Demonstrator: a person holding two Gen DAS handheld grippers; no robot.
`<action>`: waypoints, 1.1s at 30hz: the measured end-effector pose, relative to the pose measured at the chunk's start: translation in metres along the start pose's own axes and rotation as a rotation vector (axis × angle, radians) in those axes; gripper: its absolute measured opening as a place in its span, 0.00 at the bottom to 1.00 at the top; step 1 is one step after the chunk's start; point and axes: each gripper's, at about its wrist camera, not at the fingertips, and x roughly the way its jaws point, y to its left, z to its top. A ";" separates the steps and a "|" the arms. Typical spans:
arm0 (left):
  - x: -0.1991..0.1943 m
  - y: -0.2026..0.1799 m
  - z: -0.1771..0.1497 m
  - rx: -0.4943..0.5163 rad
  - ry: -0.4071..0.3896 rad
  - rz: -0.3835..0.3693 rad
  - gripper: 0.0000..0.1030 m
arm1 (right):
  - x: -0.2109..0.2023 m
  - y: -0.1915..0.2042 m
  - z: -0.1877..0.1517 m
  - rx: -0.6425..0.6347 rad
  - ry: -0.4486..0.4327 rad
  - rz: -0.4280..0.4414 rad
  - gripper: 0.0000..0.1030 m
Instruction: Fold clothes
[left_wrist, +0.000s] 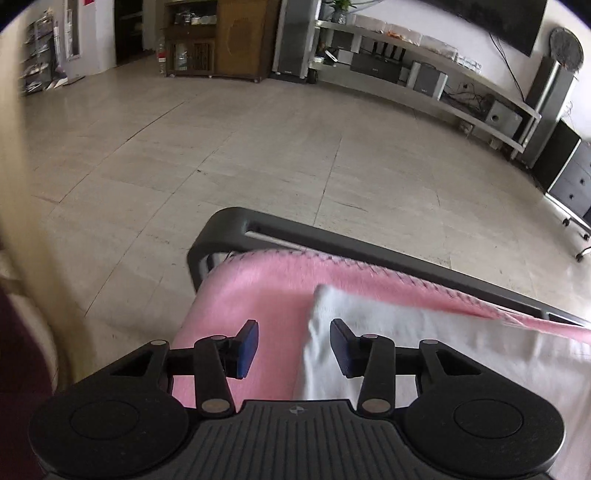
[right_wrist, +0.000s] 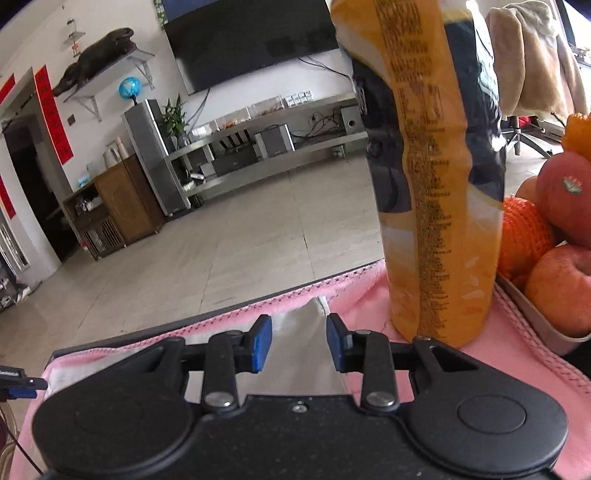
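A pink blanket (left_wrist: 251, 295) with a stitched hem covers the bench (left_wrist: 229, 221), whose dark rounded edge shows beyond it above a pale tiled floor (left_wrist: 258, 147). On the blanket lies a white garment (left_wrist: 424, 339), blurred in the left wrist view, its near edge running under the left claw (left_wrist: 293, 349). That claw hangs just above the cloth with its blue pads (left_wrist: 248, 347) spread apart, holding nothing. The right claw (right_wrist: 299, 341) also stands parted, a raised peak of the white garment between its pads without being pinched. Just right of it stands a tall orange snack bag (right_wrist: 436, 184), and beside that a tray (right_wrist: 535, 314) of apples (right_wrist: 557, 291).
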 end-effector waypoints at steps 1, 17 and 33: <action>0.005 0.000 0.001 0.004 0.001 -0.002 0.33 | 0.003 -0.002 -0.002 -0.009 -0.004 -0.004 0.31; -0.013 -0.021 -0.004 0.068 -0.145 -0.006 0.02 | 0.059 -0.015 0.008 0.081 0.101 -0.054 0.39; -0.067 -0.016 -0.016 0.032 -0.205 0.011 0.02 | 0.013 0.004 0.018 0.105 0.020 -0.034 0.07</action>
